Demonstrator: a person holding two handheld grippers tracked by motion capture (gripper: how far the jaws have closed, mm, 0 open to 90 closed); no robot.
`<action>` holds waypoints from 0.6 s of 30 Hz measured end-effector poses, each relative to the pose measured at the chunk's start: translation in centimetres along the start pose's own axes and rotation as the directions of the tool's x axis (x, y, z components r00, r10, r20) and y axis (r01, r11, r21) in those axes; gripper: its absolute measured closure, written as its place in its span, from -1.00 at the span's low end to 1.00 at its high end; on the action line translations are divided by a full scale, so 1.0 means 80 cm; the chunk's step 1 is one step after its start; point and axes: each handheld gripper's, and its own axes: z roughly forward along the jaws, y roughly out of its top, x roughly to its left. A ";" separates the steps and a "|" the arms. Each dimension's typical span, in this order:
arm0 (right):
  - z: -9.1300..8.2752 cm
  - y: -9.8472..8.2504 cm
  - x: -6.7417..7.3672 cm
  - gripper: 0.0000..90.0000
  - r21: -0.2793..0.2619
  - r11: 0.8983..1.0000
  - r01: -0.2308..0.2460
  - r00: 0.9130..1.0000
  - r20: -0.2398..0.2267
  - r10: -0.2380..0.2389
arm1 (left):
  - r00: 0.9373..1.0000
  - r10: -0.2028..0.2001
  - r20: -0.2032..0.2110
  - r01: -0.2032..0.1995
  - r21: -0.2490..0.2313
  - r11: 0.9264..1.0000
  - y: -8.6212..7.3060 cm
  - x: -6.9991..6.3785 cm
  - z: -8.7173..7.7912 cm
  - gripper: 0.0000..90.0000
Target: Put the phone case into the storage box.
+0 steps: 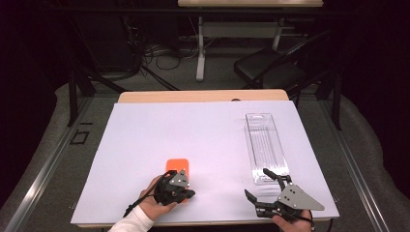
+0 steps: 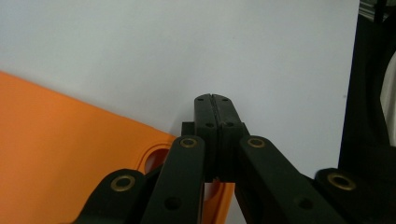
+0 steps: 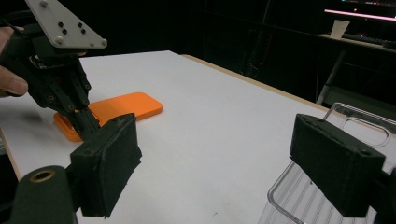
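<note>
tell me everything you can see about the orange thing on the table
The orange case is a flat, thin rectangle with rounded corners, matte and rubbery looking, perhaps a phone case. A rounded cutout shows near one corner in the left gripper view. It lies flat on the white table cover, towards the near left of the table. The left gripper, jaws shut, reaches down at its near end; whether it pinches the edge or just touches it is unclear. The clear plastic tray lies well apart.
</note>
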 end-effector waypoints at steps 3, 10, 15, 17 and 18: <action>0.001 0.000 0.000 -0.67 0.001 1.000 0.001 1.000 -0.001 -0.001 | 1.000 -0.012 -0.010 0.012 0.002 1.000 -0.010 0.001 -0.008 1.00; 0.002 -0.001 0.000 -0.67 0.002 1.000 0.002 1.000 0.000 -0.002 | 0.997 -0.052 -0.060 0.053 0.004 0.999 -0.033 0.005 -0.025 1.00; 0.001 0.000 0.001 -0.67 0.002 1.000 0.003 1.000 0.000 -0.003 | 0.994 -0.065 -0.086 0.066 0.005 0.998 -0.046 0.009 -0.035 1.00; 0.001 0.000 0.001 -0.67 0.003 1.000 0.003 1.000 0.000 -0.003 | 0.992 -0.081 -0.096 0.082 -0.002 0.997 -0.051 0.012 -0.038 1.00; 0.001 -0.001 0.000 -0.67 0.001 1.000 0.002 1.000 0.000 -0.002 | 0.991 -0.088 -0.099 0.088 -0.005 0.996 -0.053 0.014 -0.039 1.00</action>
